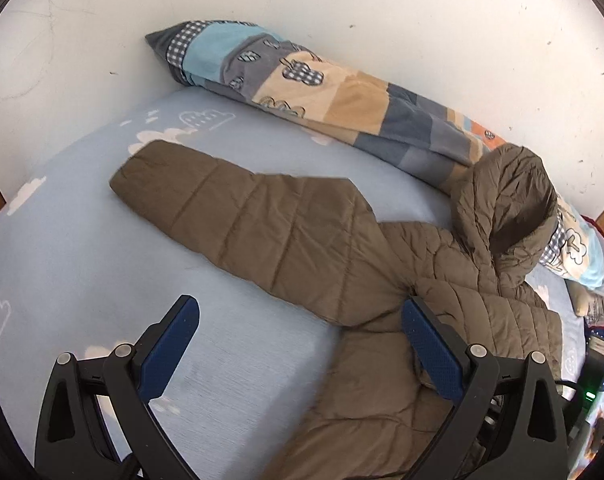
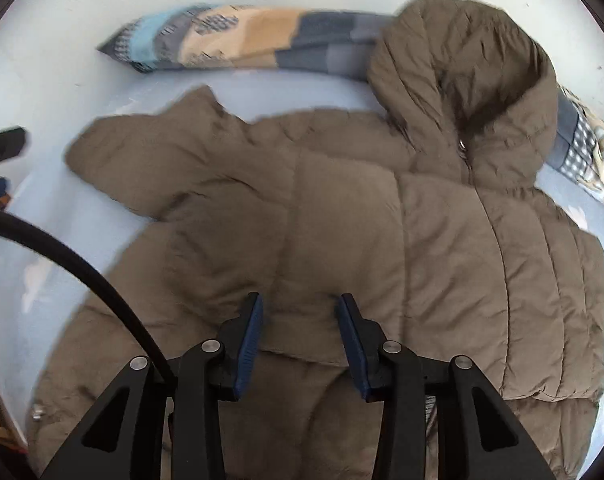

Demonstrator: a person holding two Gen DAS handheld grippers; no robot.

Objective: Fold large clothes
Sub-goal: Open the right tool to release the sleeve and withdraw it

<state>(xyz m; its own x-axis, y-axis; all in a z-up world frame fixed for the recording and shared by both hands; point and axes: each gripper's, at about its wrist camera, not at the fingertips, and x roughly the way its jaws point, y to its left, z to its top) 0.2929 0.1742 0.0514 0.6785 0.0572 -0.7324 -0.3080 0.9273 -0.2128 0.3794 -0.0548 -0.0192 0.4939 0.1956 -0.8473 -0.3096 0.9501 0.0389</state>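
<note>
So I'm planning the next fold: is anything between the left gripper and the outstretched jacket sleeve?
Nothing visible. Only bare bedsheet lies between the open left gripper and the brown jacket sleeve; the patchwork pillow sits beyond.

The light is soft and even, with weak shadows. Both fisheye views bend strongly at dark round borders. The right wrist view is blurred by motion.

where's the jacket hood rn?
The hood sits at upper right in both wrist views, propped against the patchwork quilt along the wall.
</note>
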